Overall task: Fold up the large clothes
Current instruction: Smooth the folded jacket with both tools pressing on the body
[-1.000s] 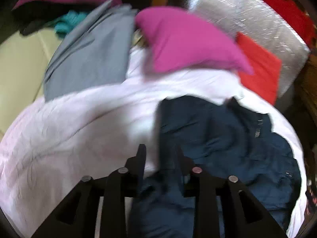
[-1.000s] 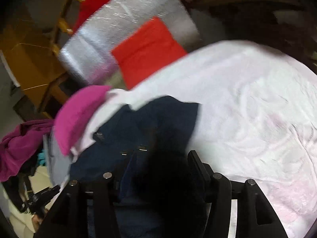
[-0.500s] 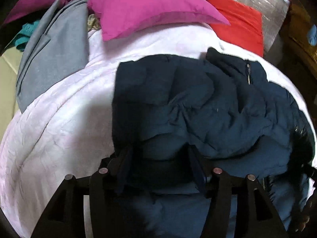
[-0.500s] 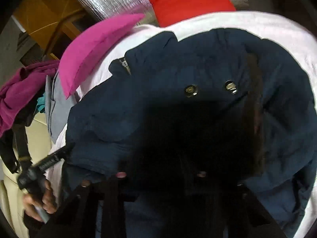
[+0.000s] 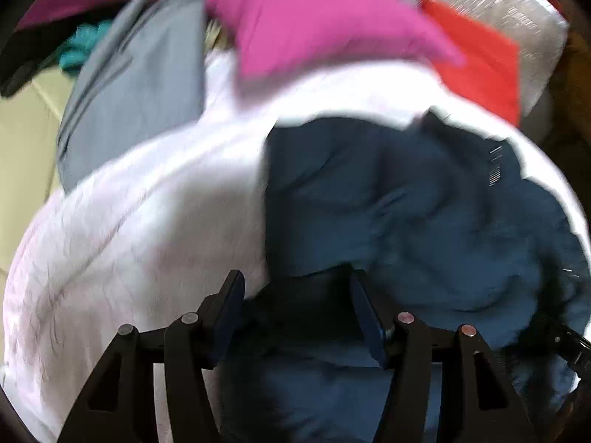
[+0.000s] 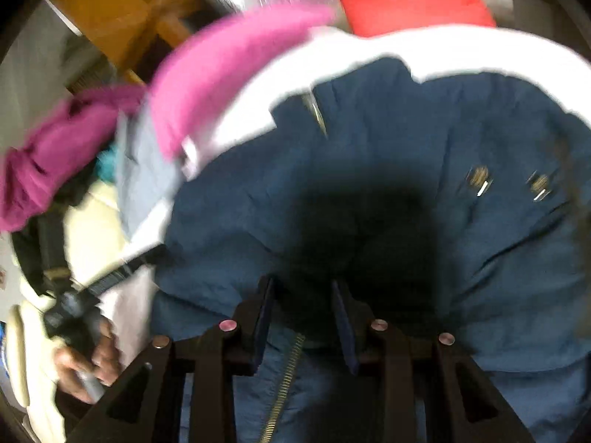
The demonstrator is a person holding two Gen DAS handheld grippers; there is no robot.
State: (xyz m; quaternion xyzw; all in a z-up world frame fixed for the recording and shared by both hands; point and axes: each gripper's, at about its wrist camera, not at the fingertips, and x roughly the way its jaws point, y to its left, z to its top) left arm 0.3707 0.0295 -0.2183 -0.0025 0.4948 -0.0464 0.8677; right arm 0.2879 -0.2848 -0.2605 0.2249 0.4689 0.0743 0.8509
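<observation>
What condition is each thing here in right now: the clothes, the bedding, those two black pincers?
navy jacket: crumpled on the bedspread, not folded.
left gripper: jaws just opened, jacket fabric loose between them.
right gripper: jaws just closed in, pinching jacket fabric.
white bedspread: spread out, wrinkled.
pink pillow: lying at the bedspread's far edge.
grey garment: lying flat.

— Where does the jacket (image 5: 424,203) lie?
— On the bedspread (image 5: 147,221), just ahead of my left tongs (image 5: 297,295), its near edge between them. My right tongs (image 6: 304,295) sit over its near part.
— And behind it?
— A pillow (image 5: 314,29) on the bedspread's far edge, a folded garment (image 5: 136,85) left of it, a cushion (image 5: 484,62) right of it.
</observation>
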